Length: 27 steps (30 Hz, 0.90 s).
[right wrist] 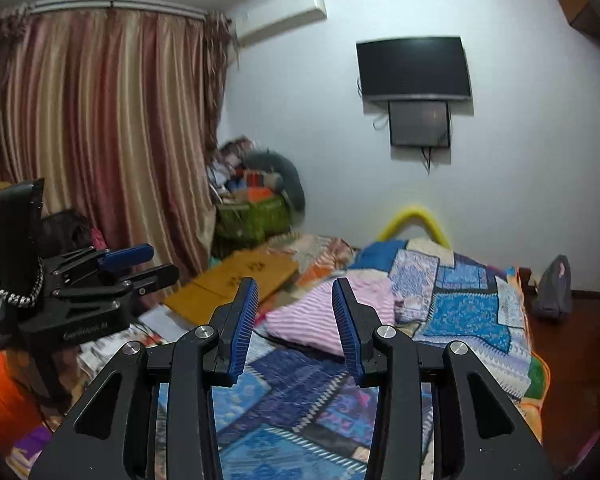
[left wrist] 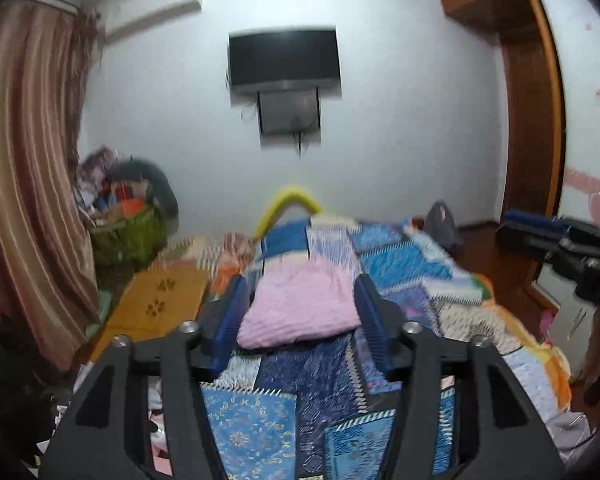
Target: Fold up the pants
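We lose the near end of the patchwork quilt point(left wrist: 400, 264) behind the left hand-held gripper point(left wrist: 302, 280). Motion blur smears the television point(left wrist: 284, 58), and the green basket's point(right wrist: 256, 216) heaped contents stay unreadable to us.

Only one bit of text shows: pale lettering on the black body of the left gripper point(right wrist: 138, 266), seen from the right wrist cam. Too blurred to read for sure; starts w/ sth like "G", ends maybe "AI". Cardboard sheet point(right wrist: 236, 280) on the bed has dark printed marks, symbols not letters. Nothing else legible.
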Each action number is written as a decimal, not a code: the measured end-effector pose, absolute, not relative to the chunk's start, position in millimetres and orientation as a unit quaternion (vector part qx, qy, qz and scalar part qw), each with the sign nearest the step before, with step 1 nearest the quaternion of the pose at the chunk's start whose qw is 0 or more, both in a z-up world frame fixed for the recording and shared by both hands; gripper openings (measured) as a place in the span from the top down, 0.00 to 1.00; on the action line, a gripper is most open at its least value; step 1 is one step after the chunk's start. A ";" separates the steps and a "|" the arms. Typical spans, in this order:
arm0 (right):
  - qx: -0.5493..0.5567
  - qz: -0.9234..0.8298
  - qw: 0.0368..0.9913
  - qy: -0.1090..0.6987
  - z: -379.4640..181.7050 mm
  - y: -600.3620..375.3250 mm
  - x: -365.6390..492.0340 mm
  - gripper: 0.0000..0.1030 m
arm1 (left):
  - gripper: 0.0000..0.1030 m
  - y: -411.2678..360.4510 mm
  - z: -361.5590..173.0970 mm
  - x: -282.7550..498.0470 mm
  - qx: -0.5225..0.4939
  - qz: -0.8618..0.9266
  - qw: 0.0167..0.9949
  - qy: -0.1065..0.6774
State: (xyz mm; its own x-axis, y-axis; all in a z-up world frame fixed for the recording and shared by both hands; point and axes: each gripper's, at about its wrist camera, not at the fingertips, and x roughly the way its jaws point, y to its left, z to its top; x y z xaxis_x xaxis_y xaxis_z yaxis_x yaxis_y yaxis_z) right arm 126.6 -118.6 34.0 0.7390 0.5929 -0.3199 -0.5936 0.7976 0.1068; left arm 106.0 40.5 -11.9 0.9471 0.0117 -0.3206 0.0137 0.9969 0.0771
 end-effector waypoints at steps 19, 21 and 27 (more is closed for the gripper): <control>0.014 0.245 0.964 0.103 38.7 -130.5 64.4 0.11 | 0.00 21.2 5.2 5.2 0.002 -0.004 0.998 0.056; 0.015 0.241 0.965 0.099 39.5 -131.7 62.2 0.05 | 0.00 21.9 4.4 6.4 -0.002 -0.006 0.998 0.057; 0.016 0.229 0.969 0.088 40.7 -132.1 56.5 0.00 | 0.00 23.4 2.2 8.4 -0.008 -0.009 0.998 0.060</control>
State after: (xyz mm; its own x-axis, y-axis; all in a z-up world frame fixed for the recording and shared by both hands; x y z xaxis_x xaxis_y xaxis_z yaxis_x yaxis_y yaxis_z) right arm 56.5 -132.1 40.7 0.8798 0.4463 -0.1635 -0.4407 0.8948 0.0707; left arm 8.4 23.4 2.2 0.9928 -0.0183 -0.1187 0.0164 0.9997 -0.0173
